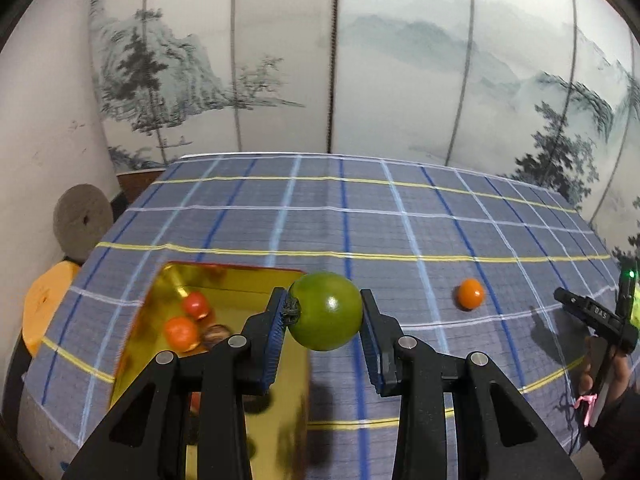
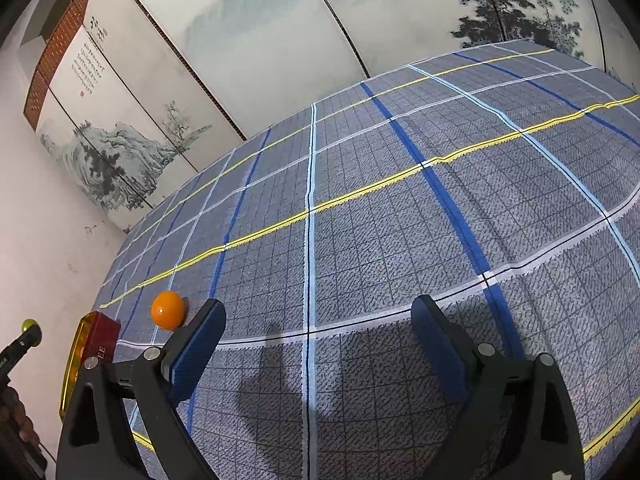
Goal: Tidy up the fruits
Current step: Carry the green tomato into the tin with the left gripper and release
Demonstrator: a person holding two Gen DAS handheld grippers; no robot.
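My left gripper (image 1: pixel 323 312) is shut on a green tomato (image 1: pixel 326 310), its stem against the left pad, held above the right edge of a gold tin box (image 1: pixel 236 280). Inside the box lie a red tomato (image 1: pixel 196 305), an orange fruit (image 1: pixel 182 332) and a brown one (image 1: pixel 216 336). A small orange fruit (image 1: pixel 471 293) rests on the checked cloth to the right. In the right wrist view that orange fruit (image 2: pixel 168 309) sits just beyond the left fingertip of my right gripper (image 2: pixel 320 332), which stands open with nothing between its fingers. The box (image 2: pixel 86 356) shows at the left edge there.
A blue-grey checked cloth (image 2: pixel 400 220) covers the table. A painted folding screen (image 1: pixel 280 60) stands behind it. An orange stool (image 1: pixel 44 304) and a grey round disc (image 1: pixel 82 222) sit off the table's left edge. The other hand-held gripper (image 1: pixel 592 316) shows at the right.
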